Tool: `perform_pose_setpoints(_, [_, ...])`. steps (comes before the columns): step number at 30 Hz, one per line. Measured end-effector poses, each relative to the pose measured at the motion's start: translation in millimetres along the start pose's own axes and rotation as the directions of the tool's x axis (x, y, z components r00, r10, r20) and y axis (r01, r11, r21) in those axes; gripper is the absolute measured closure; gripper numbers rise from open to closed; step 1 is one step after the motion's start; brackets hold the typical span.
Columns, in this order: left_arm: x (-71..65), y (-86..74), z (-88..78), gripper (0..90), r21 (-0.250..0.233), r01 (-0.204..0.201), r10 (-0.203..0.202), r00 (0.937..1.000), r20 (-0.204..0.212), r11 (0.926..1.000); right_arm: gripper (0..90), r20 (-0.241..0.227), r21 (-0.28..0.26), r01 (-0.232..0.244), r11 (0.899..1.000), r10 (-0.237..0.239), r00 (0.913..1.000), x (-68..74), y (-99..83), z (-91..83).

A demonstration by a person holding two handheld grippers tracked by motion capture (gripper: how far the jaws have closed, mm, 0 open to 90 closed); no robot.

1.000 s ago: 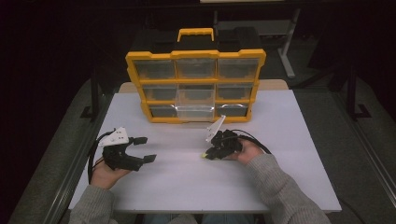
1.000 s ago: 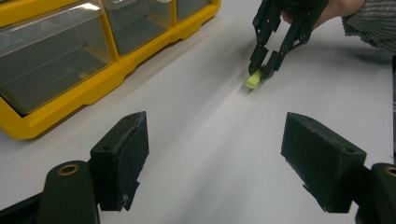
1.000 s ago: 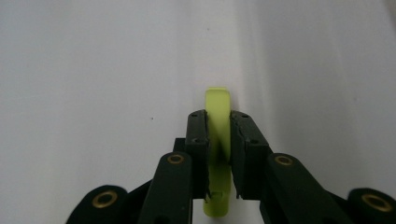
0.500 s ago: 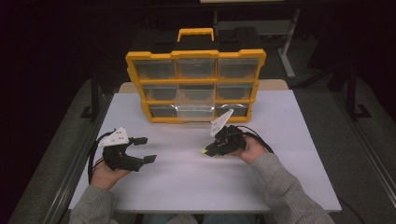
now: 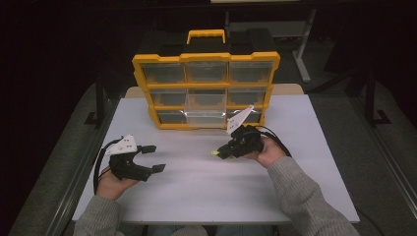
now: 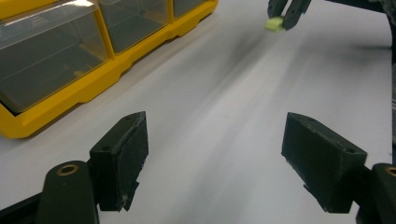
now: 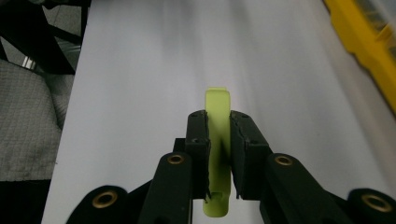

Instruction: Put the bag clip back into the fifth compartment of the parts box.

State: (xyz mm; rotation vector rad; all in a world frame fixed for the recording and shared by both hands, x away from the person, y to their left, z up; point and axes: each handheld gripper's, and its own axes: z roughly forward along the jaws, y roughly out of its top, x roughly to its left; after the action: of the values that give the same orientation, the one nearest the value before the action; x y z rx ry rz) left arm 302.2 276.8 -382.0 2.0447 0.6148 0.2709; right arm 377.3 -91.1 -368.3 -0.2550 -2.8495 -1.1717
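White table with a yellow drawer organizer at its far edge

The table [image 5: 206, 191] has a plain white, matte top, and most of its surface lies bare. A yellow parts organizer [image 5: 205, 91] stands upright on the far middle of the top, with its three rows of clear drawers facing the person and a yellow carry handle on top. In the left gripper view its yellow base [image 6: 88, 88] sits flat on the white surface. In the right gripper view the tabletop [image 7: 140, 93] runs to its left edge, beyond which grey floor and dark metal legs show.
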Motion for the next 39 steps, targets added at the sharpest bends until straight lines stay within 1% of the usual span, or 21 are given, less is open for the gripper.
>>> perform_pose_setpoints(2, [0.1, 0.1, -1.2, 22.6, 0.004, 0.000, 0.000, 1.0000, -0.003, 1.0000, 77.0, 0.012, -0.009, 0.004, 1.000, -0.004, 0.9999, 0.5, 4.5, -6.2])
perform_pose_setpoints(3, [0.0, 0.0, -0.9, 22.6, -0.004, 0.007, -0.007, 1.0000, -0.003, 1.0000, 77.0, 0.013, -0.007, 0.006, 1.000, -0.006, 0.9999, 1.2, 6.9, -8.2])
perform_pose_setpoints(6, [0.3, 0.1, -1.2, 22.6, -0.008, 0.004, -0.004, 1.0000, -0.005, 1.0000, 77.0, 0.012, -0.012, 0.021, 1.000, -0.021, 0.9997, 1.9, 13.1, -12.9])
perform_pose_setpoints(7, [0.2, 0.0, -1.1, 22.7, -0.011, 0.005, -0.005, 1.0000, -0.004, 0.9999, 77.0, 0.009, -0.022, 0.021, 1.000, -0.020, 0.9998, 1.9, 15.3, -15.3])
perform_pose_setpoints(8, [0.1, -0.1, -1.0, 22.7, -0.012, 0.005, -0.005, 1.0000, -0.003, 0.9999, 77.0, 0.011, -0.030, 0.033, 0.999, -0.032, 0.9994, 0.8, 16.4, -16.4])
perform_pose_setpoints(10, [0.3, -0.3, -0.6, 22.7, -0.014, 0.006, -0.006, 1.0000, -0.002, 0.9999, 77.0, 0.009, -0.037, 0.034, 0.999, -0.034, 0.9994, 0.9, 20.8, -20.9])
perform_pose_setpoints(11, [0.9, -0.3, -0.8, 22.7, -0.014, -0.002, 0.002, 1.0000, -0.003, 0.9999, 77.0, 0.010, -0.040, 0.034, 0.999, -0.033, 0.9994, 1.4, 22.4, -22.5])
perform_pose_setpoints(12, [1.9, -0.1, -0.9, 22.7, -0.013, -0.016, 0.016, 0.9999, -0.004, 0.9998, 77.0, 0.013, -0.049, 0.045, 0.998, -0.045, 0.9989, 1.0, 24.8, -24.5])
perform_pose_setpoints(13, [1.3, -0.3, -1.0, 22.7, -0.012, -0.002, 0.002, 1.0000, -0.003, 0.9999, 77.0, 0.011, -0.046, 0.048, 0.998, -0.048, 0.9988, 0.8, 27.5, -26.7])
perform_pose_setpoints(14, [1.9, 0.0, -1.7, 22.6, -0.005, -0.007, 0.007, 1.0000, -0.003, 1.0000, 77.0, 0.015, -0.045, 0.052, 0.998, -0.052, 0.9986, 0.8, 30.2, -28.8])
perform_pose_setpoints(15, [1.7, 0.2, -1.9, 22.7, -0.007, -0.003, 0.003, 1.0000, -0.002, 1.0000, 77.0, 0.012, -0.048, 0.055, 0.997, -0.055, 0.9984, 0.7, 32.9, -30.4])
perform_pose_setpoints(16, [2.0, 0.3, -2.1, 22.6, -0.008, -0.008, 0.008, 1.0000, -0.002, 0.9999, 77.0, 0.017, -0.038, 0.065, 0.997, -0.064, 0.9978, 0.5, 35.8, -32.8])
perform_pose_setpoints(18, [1.7, 0.4, -2.1, 22.7, -0.010, -0.008, 0.008, 1.0000, -0.002, 0.9999, 77.0, 0.025, -0.036, 0.085, 0.996, -0.084, 0.9962, -0.2, 41.0, -36.3])
perform_pose_setpoints(19, [1.5, 0.3, -1.9, 22.6, -0.010, -0.004, 0.004, 1.0000, -0.002, 0.9999, 77.0, 0.023, -0.036, 0.076, 0.996, -0.075, 0.9969, 0.6, 43.3, -38.3])
perform_pose_setpoints(20, [1.5, 0.2, -2.0, 22.6, -0.007, -0.005, 0.005, 1.0000, -0.001, 1.0000, 77.0, 0.028, -0.034, 0.082, 0.996, -0.081, 0.9963, 0.6, 45.8, -40.8])
perform_pose_setpoints(21, [1.6, 0.1, -1.9, 22.6, -0.008, -0.005, 0.005, 1.0000, -0.001, 1.0000, 77.0, 0.026, -0.048, 0.088, 0.995, -0.087, 0.9959, 0.2, 48.2, -42.1])
perform_pose_setpoints(27, [1.7, 0.7, -2.6, 22.6, -0.008, -0.007, 0.007, 1.0000, 0.000, 0.9999, 77.0, 0.039, -0.056, 0.095, 0.994, -0.093, 0.9949, 0.0, 62.2, -54.1])
perform_pose_setpoints(30, [1.5, 0.8, -2.8, 22.6, -0.007, -0.008, 0.008, 1.0000, 0.001, 0.9999, 77.0, 0.050, -0.030, 0.097, 0.995, -0.096, 0.9941, -0.2, 70.1, -58.0])
perform_pose_setpoints(32, [1.9, 0.7, -2.9, 22.6, -0.004, -0.009, 0.009, 1.0000, 0.001, 0.9999, 77.0, 0.054, -0.026, 0.101, 0.995, -0.099, 0.9936, -0.6, 76.9, -62.2])
perform_pose_setpoints(38, [2.3, 0.4, -3.1, 22.6, -0.012, -0.005, 0.005, 1.0000, -0.001, 0.9999, 77.0, 0.064, -0.036, 0.119, 0.992, -0.117, 0.9911, -1.4, 94.7, -72.8])
perform_pose_setpoints(39, [2.1, 0.4, -2.9, 22.6, -0.015, -0.005, 0.005, 1.0000, -0.001, 0.9999, 77.0, 0.069, -0.038, 0.132, 0.991, -0.129, 0.9893, -2.1, 97.7, -74.2])
